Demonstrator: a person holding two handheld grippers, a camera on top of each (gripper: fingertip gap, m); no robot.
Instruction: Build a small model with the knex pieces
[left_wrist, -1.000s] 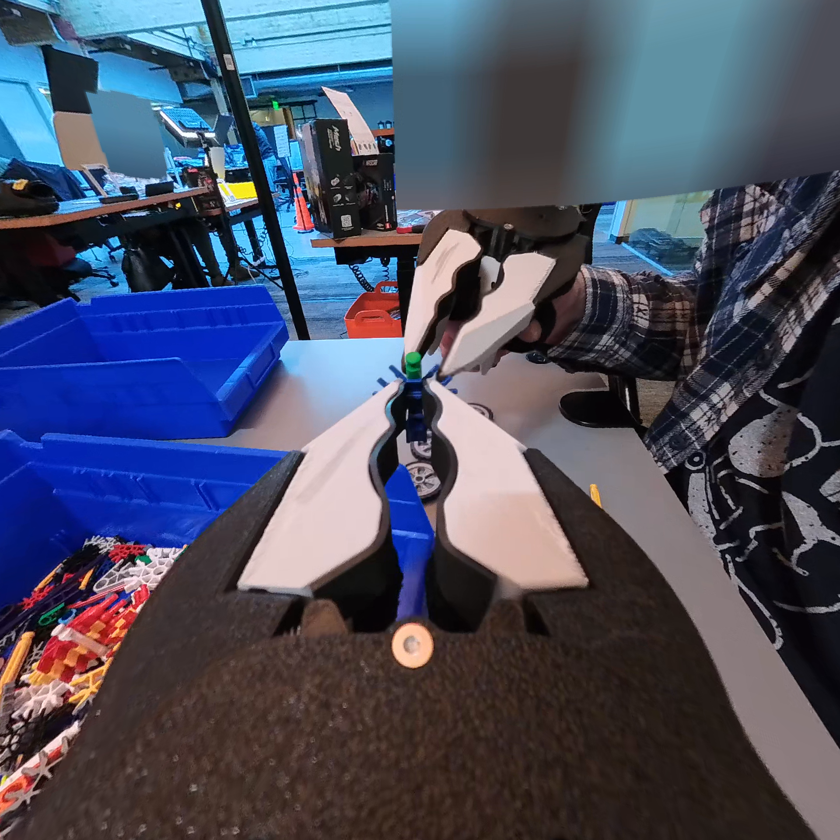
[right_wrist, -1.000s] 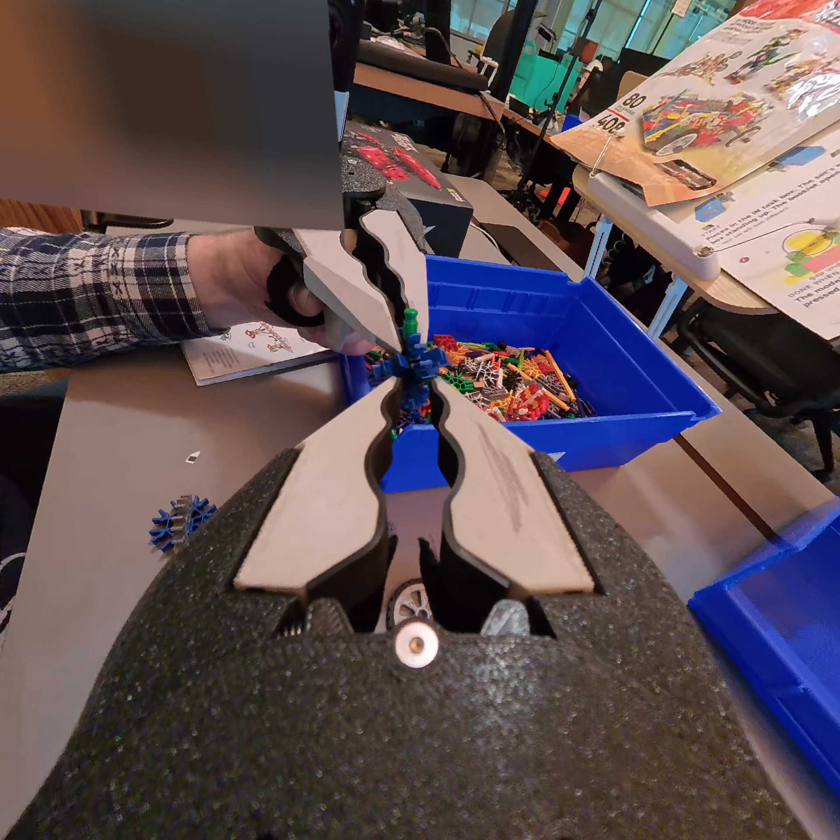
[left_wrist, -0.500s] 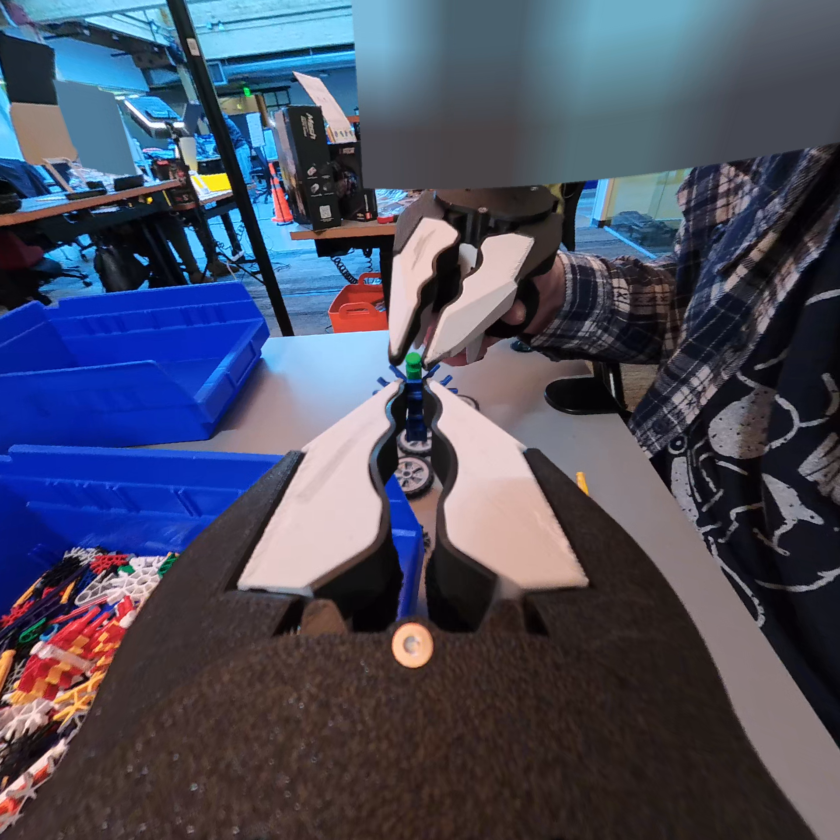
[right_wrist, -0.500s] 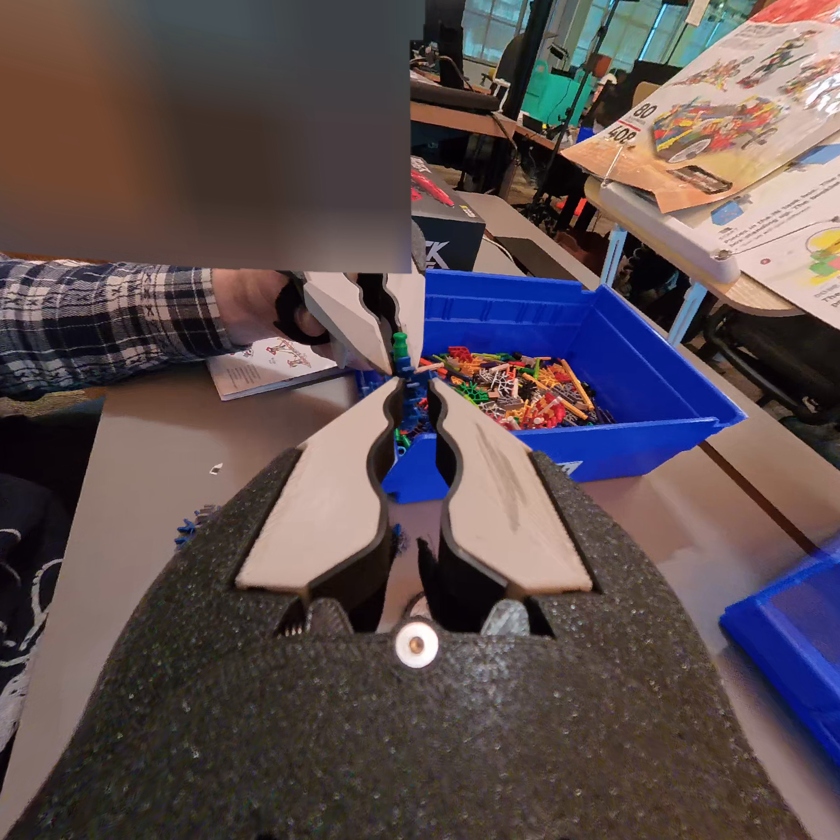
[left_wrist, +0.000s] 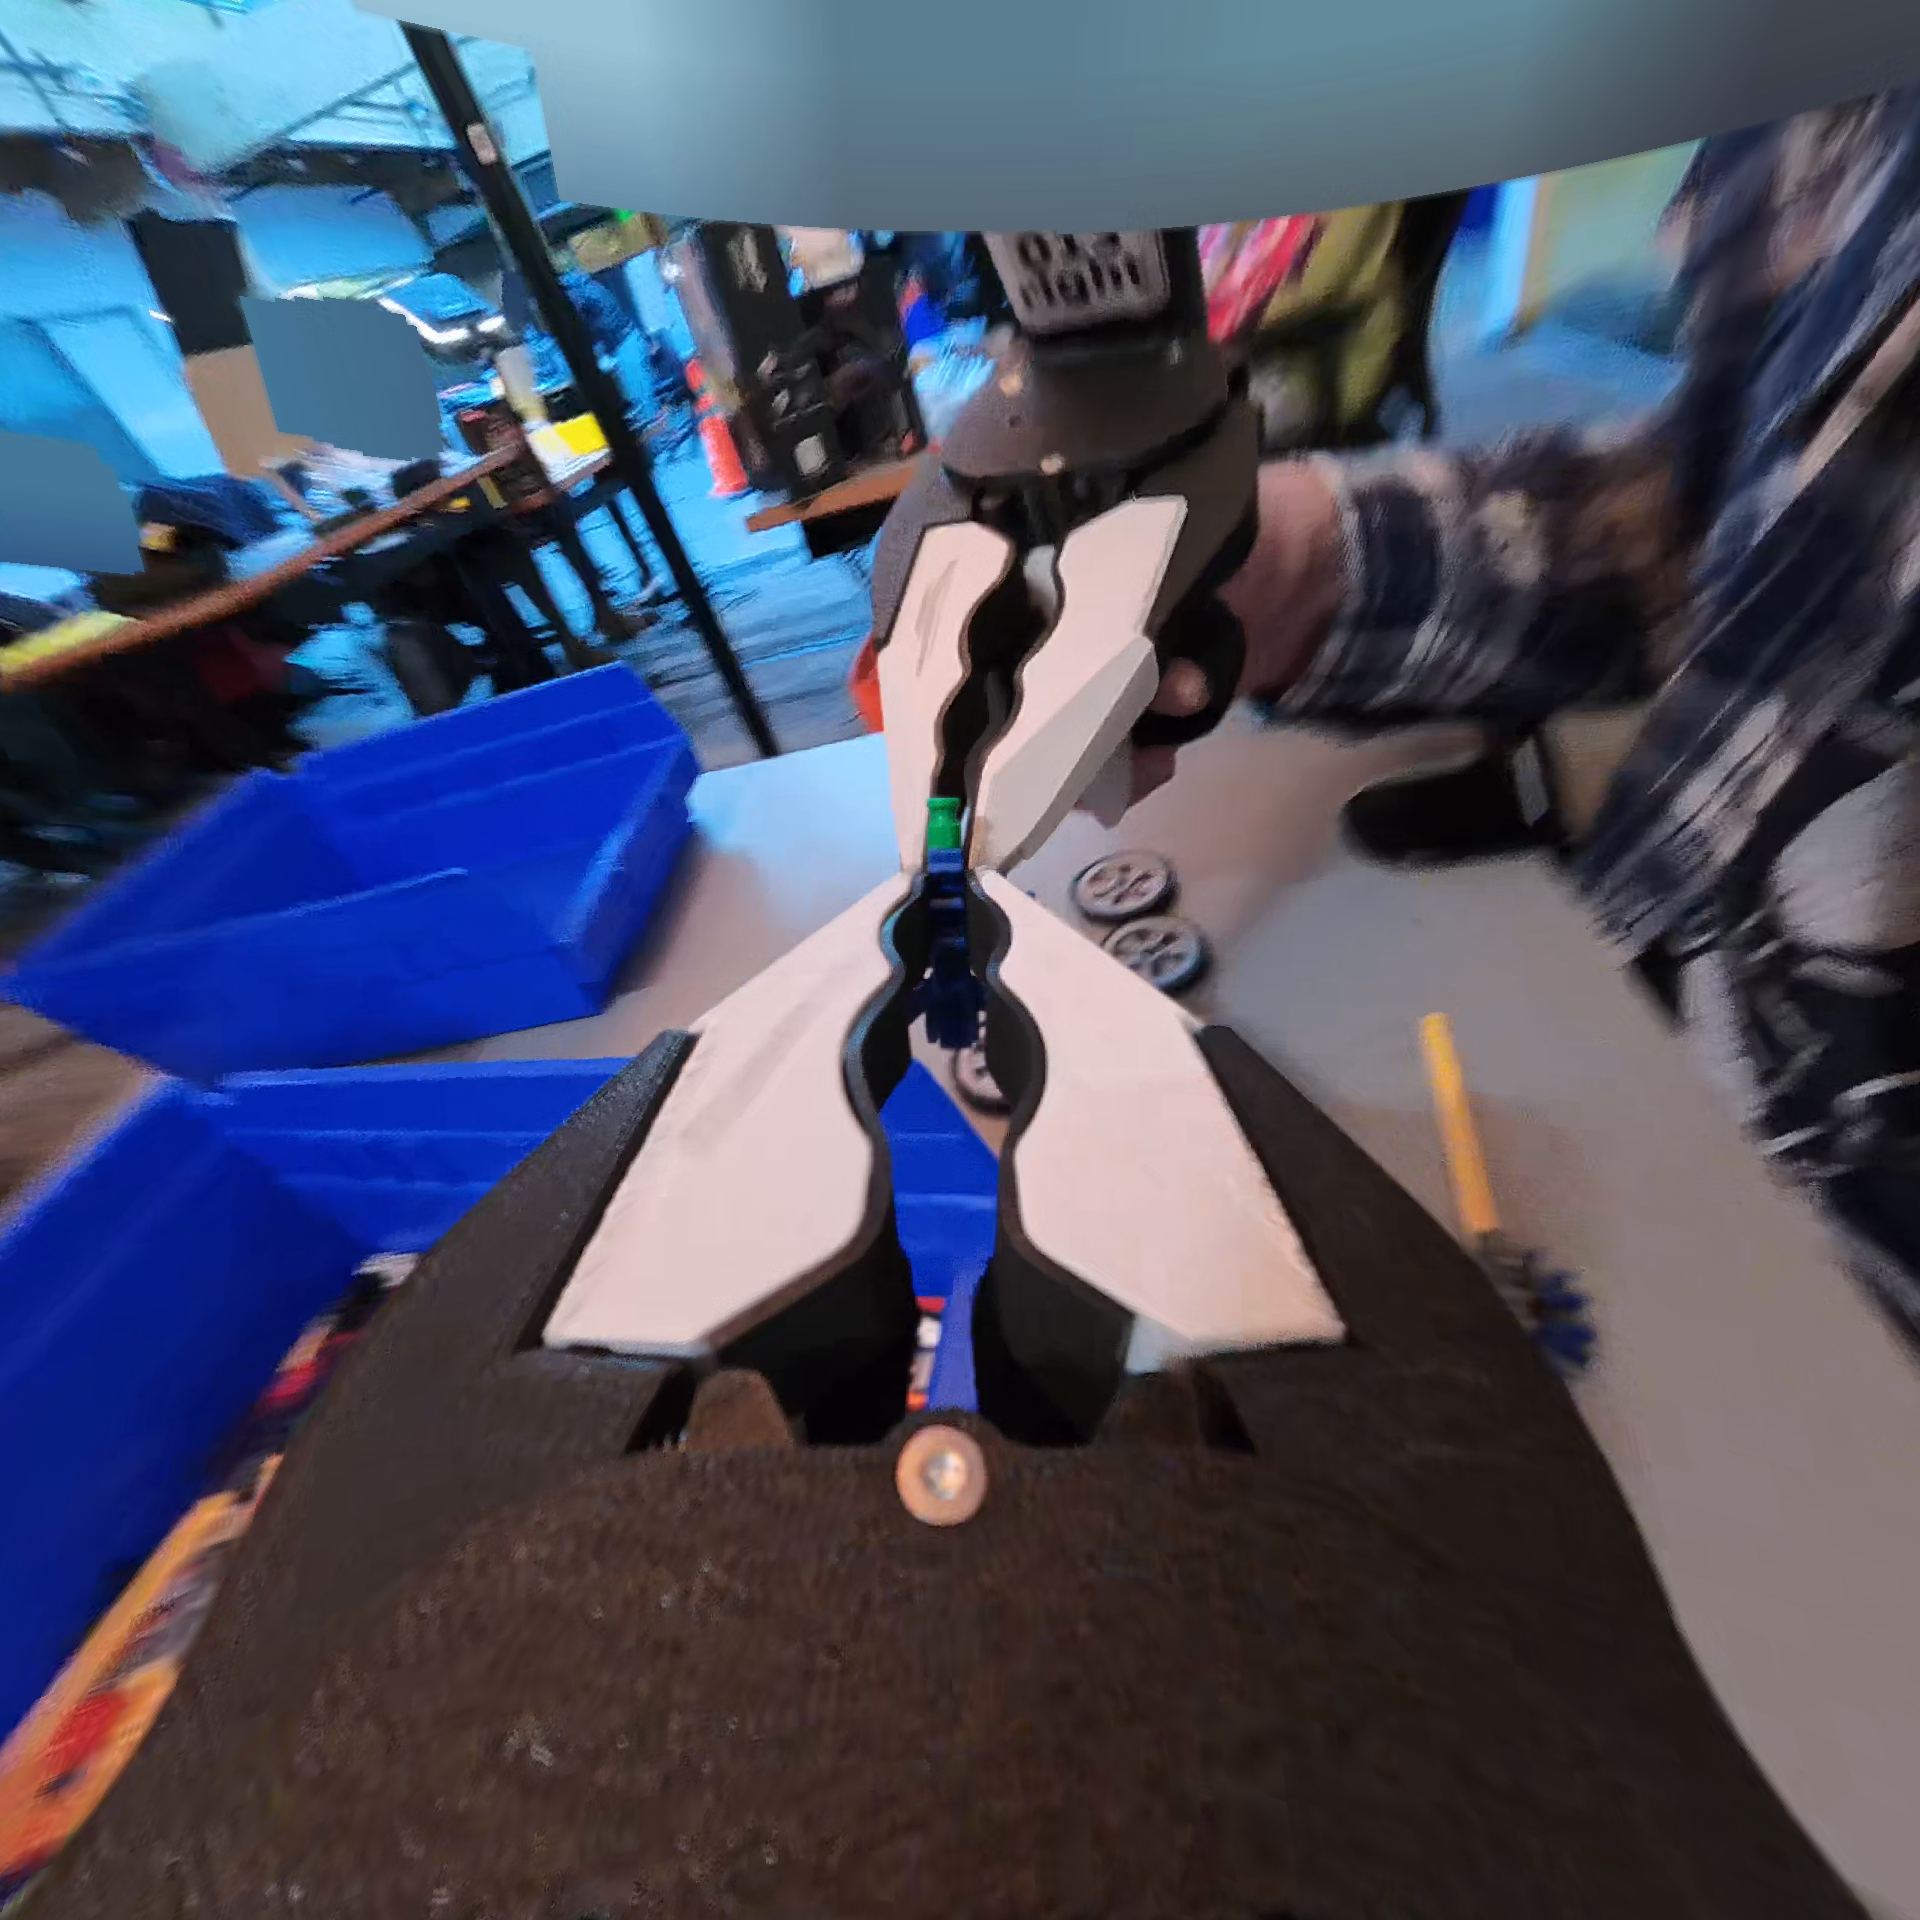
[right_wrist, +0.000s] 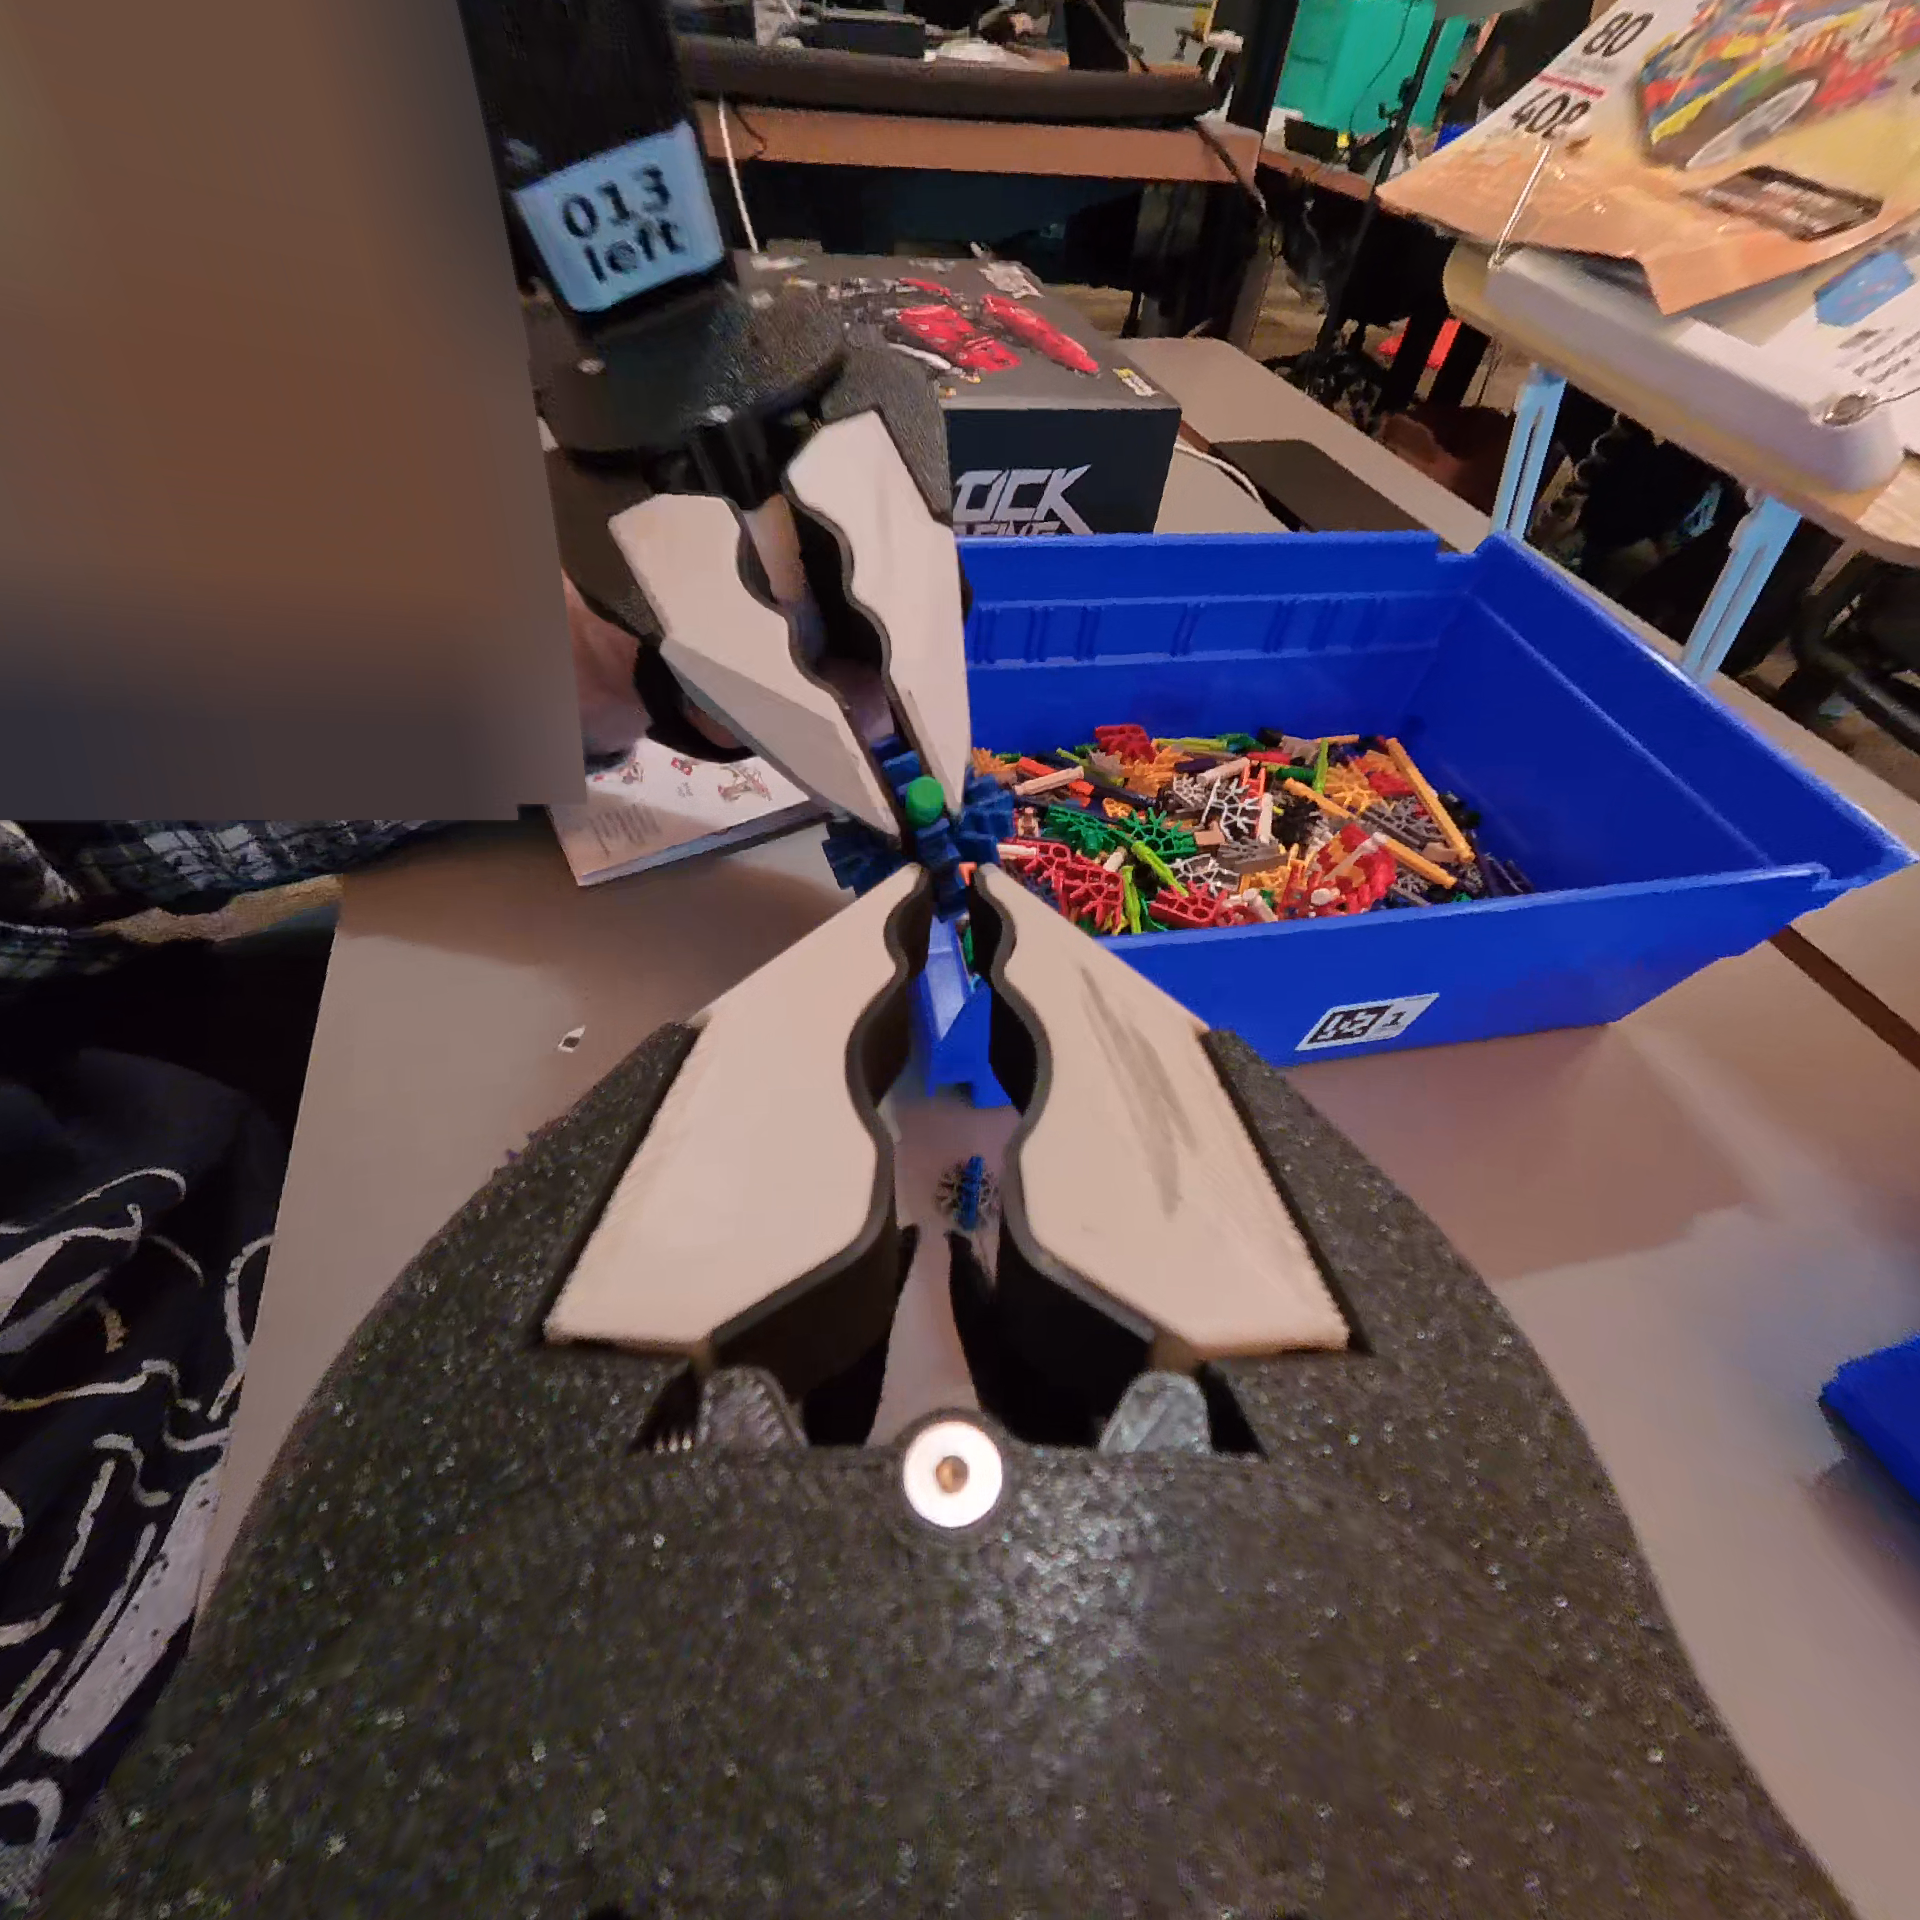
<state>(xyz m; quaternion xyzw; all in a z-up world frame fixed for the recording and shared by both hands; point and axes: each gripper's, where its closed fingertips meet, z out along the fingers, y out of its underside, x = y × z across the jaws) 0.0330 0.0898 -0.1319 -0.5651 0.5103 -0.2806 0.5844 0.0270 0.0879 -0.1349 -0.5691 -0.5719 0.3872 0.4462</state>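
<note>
Meeting tip to tip above the grey counter (right_wrist: 1558, 1195), the two grippers share one small toy piece. The left gripper (left_wrist: 943, 883) has its jaws closed on a blue snowflake connector (left_wrist: 948, 961), which sits pinched between the tips. A green rod (left_wrist: 943, 823) sticks out of it (only its end shows), and the right gripper (right_wrist: 943, 878) has its jaws nearly closed around that rod. Just beyond stands a blue bin (right_wrist: 1538, 956) of mixed coloured pieces; small black wheels (left_wrist: 1138, 914) lie on the counter nearby.
</note>
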